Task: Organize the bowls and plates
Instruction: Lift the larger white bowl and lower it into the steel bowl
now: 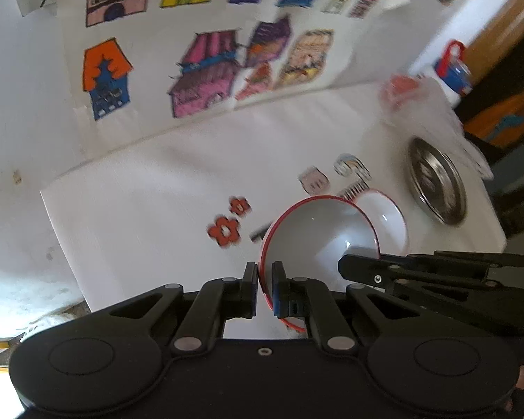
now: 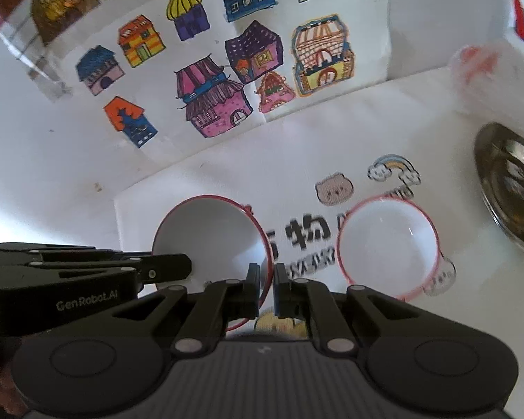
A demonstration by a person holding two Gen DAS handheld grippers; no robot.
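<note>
On the white table (image 2: 199, 181) under the house drawings, both grippers are pinching the tilted red-rimmed bowl (image 2: 209, 234), left gripper (image 1: 264, 288) and right gripper (image 2: 264, 288) on opposite rims, its mouth facing the second bowl (image 2: 384, 248) sitting just rightward, nearest the right gripper.

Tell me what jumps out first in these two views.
A white bowl with a red rim is tilted on edge in the middle, with both the left gripper and the right gripper closed on its rim from opposite sides. A second red-rimmed bowl sits upright to its right, and a steel plate lies further right. Behind, bright house drawings cover the white wall.
</note>
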